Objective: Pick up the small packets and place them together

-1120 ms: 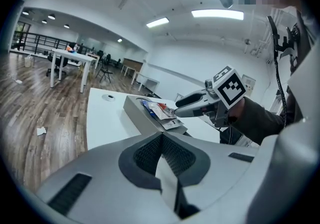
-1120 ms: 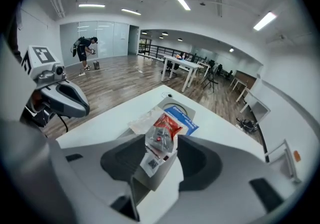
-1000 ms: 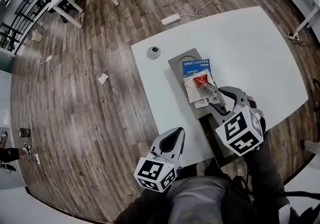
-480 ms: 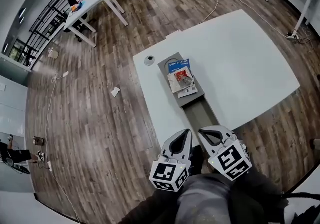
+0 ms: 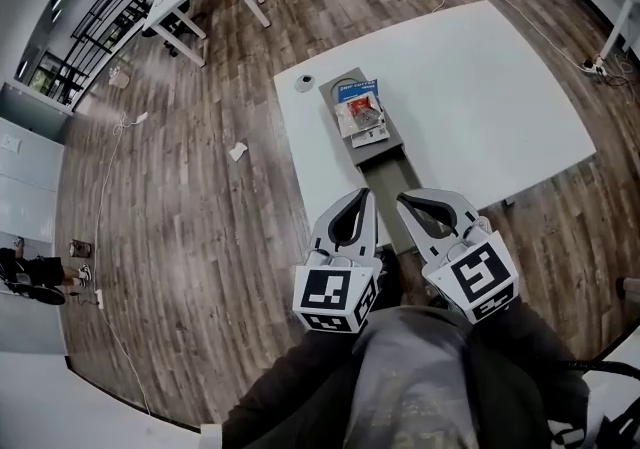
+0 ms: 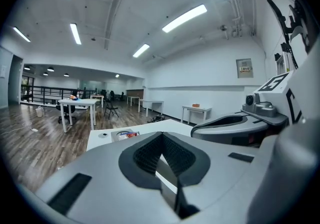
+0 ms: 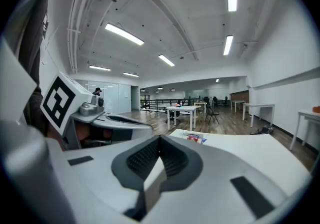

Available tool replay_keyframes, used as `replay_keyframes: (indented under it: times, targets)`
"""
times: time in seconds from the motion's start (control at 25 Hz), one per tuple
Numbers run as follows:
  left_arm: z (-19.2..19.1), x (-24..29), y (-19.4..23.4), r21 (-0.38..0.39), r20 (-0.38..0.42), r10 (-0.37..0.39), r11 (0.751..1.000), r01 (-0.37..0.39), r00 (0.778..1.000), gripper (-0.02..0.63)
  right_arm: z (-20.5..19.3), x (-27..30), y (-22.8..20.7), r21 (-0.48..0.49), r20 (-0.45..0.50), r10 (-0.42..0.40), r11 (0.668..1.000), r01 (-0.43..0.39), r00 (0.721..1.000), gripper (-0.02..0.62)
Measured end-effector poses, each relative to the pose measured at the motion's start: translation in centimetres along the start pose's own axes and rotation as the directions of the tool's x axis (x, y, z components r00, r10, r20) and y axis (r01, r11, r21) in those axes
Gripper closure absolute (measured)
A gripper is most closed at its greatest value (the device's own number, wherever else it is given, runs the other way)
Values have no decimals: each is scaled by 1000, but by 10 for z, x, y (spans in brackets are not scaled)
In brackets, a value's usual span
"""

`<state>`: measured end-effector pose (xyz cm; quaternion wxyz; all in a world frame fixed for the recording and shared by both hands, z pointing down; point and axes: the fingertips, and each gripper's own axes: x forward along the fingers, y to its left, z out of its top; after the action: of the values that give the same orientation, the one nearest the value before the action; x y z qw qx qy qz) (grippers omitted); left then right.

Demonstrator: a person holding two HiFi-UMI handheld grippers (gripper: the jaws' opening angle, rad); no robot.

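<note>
Packets (image 5: 361, 117) — one pile, left tongs (image 5: 362, 195), right tongs (image 5: 404, 200)

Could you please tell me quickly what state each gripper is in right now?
Left gripper: closed, holding nothing.
Right gripper: closed, holding nothing.

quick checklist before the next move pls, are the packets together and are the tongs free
1. Packets lying in one pile on the grey tray: ok.
2. Left tongs empty, jaws together: ok.
3. Right tongs empty, jaws together: ok.
4. Both tongs apart from the pile, near the person's body at the near edge of the white table: ok.
5. Number of packets in the pile: cannot tell, they overlap.
6. Tongs open for another pick: not ok, both shut.
</note>
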<state>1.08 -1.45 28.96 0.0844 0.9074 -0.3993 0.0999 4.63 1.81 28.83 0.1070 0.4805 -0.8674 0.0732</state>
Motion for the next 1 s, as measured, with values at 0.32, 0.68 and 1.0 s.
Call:
replay_keyframes:
  times: [0.32,0.68,1.0]
  targets:
    - [-4,-7,-4,-3,11,0,1000,0,1000,603,4,-5,5,-30,46,12,999,-11,999,591]
    - [1,-15,-1,3,20,-14,1000,14,1000,603,10,-7,8,-22,63,-6,1000,7,998,591]
    - [1,-15,-4,-1,23,-35,999,35,999,603,13,-8,11,-24,81,-9,1000,11,997,591]
